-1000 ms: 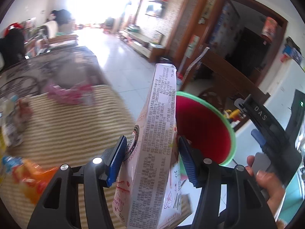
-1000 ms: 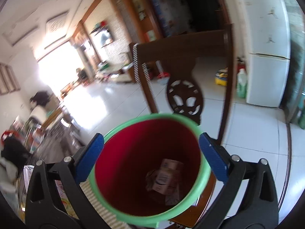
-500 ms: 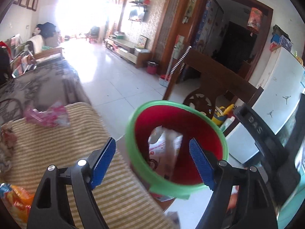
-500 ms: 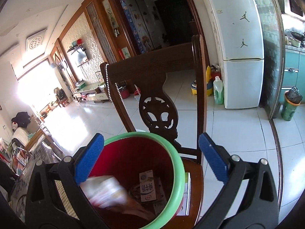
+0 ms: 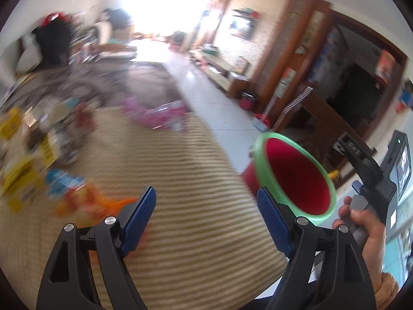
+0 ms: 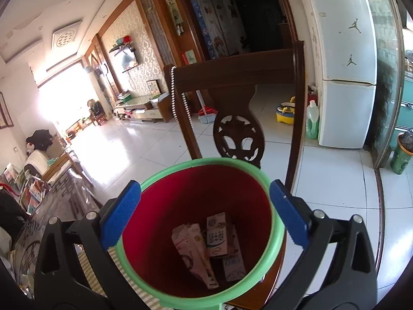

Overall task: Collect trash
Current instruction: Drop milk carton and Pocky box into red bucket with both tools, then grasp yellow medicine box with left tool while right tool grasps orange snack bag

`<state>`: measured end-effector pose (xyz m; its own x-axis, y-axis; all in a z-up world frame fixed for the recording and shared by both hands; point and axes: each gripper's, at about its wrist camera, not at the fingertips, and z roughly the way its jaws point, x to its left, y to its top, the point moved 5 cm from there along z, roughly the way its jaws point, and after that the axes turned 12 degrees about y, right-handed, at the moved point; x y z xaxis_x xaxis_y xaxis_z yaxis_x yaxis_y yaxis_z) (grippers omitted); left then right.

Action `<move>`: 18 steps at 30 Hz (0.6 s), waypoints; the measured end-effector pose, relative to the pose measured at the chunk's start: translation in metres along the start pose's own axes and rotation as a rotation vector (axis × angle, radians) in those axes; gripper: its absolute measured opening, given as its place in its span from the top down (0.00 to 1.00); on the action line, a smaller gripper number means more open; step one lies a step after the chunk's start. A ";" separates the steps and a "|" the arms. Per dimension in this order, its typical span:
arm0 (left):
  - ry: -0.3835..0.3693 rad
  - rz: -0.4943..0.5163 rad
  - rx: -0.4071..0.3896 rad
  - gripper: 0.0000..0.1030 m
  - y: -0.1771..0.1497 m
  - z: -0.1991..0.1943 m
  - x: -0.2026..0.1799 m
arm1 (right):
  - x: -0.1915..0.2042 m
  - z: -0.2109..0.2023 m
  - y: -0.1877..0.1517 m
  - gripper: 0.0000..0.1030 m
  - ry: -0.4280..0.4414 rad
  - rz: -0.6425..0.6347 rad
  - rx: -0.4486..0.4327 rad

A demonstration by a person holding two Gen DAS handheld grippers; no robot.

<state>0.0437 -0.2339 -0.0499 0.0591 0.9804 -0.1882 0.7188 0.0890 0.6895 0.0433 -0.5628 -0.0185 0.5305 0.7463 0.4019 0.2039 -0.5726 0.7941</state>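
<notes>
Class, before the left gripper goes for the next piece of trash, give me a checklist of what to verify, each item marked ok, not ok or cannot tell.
1. Left gripper open and empty: ok.
2. Pink carton inside the bin, not on its rim: ok.
3. Bin has room for more: ok, only a few cartons at the bottom.
4. Trash left on the striped mat: ok, orange wrapper and pink wrapper lie there.
5. Sharp view of the next target: not ok, the left view is motion-blurred.
6. Right gripper gripping the bin: cannot tell, its pads flank the rim with jaws wide.
</notes>
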 end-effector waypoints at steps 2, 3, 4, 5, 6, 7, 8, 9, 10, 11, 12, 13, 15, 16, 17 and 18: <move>0.026 -0.067 0.016 0.25 -0.005 -0.002 0.028 | 0.008 0.001 -0.004 0.05 0.010 -0.016 0.017; 0.036 -0.087 0.020 0.25 -0.007 -0.003 0.037 | 0.014 0.002 -0.007 0.05 0.017 -0.028 0.026; 0.051 -0.107 0.024 0.25 -0.008 -0.003 0.049 | 0.020 0.002 -0.010 0.05 0.024 -0.040 0.035; 0.062 -0.117 0.025 0.25 -0.010 -0.003 0.057 | 0.025 0.003 -0.012 0.05 0.028 -0.049 0.041; 0.082 -0.131 0.022 0.25 -0.010 -0.005 0.069 | 0.031 0.004 -0.015 0.05 0.037 -0.063 0.053; 0.095 -0.141 0.019 0.25 -0.011 -0.006 0.077 | 0.037 0.004 -0.018 0.05 0.046 -0.075 0.065; 0.107 -0.151 0.014 0.25 -0.011 -0.008 0.086 | 0.043 0.005 -0.022 0.05 0.055 -0.087 0.078; 0.120 -0.163 0.010 0.25 -0.012 -0.011 0.096 | 0.049 0.005 -0.024 0.05 0.061 -0.097 0.086; 0.130 -0.173 0.006 0.25 -0.012 -0.013 0.105 | 0.054 0.006 -0.027 0.05 0.066 -0.108 0.095; 0.138 -0.180 0.003 0.25 -0.012 -0.015 0.110 | 0.059 0.006 -0.030 0.05 0.072 -0.120 0.104; 0.150 -0.191 -0.003 0.25 -0.012 -0.017 0.120 | 0.066 0.006 -0.034 0.05 0.078 -0.138 0.114; 0.158 -0.200 -0.009 0.25 -0.013 -0.020 0.126 | 0.071 0.006 -0.037 0.05 0.083 -0.152 0.123; 0.174 -0.220 -0.023 0.25 -0.013 -0.026 0.140 | 0.084 0.006 -0.044 0.05 0.096 -0.186 0.140; 0.180 -0.225 -0.027 0.25 -0.012 -0.029 0.145 | 0.090 0.006 -0.048 0.05 0.102 -0.202 0.148; 0.188 -0.233 -0.033 0.25 -0.012 -0.032 0.152 | 0.096 0.006 -0.051 0.05 0.105 -0.214 0.154; 0.198 -0.243 -0.043 0.25 -0.011 -0.035 0.159 | 0.103 0.006 -0.055 0.05 0.110 -0.231 0.162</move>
<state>0.0208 -0.0729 -0.0626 -0.2499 0.9443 -0.2143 0.6652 0.3282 0.6707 0.0915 -0.4565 -0.0234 0.3646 0.8902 0.2733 0.4419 -0.4238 0.7907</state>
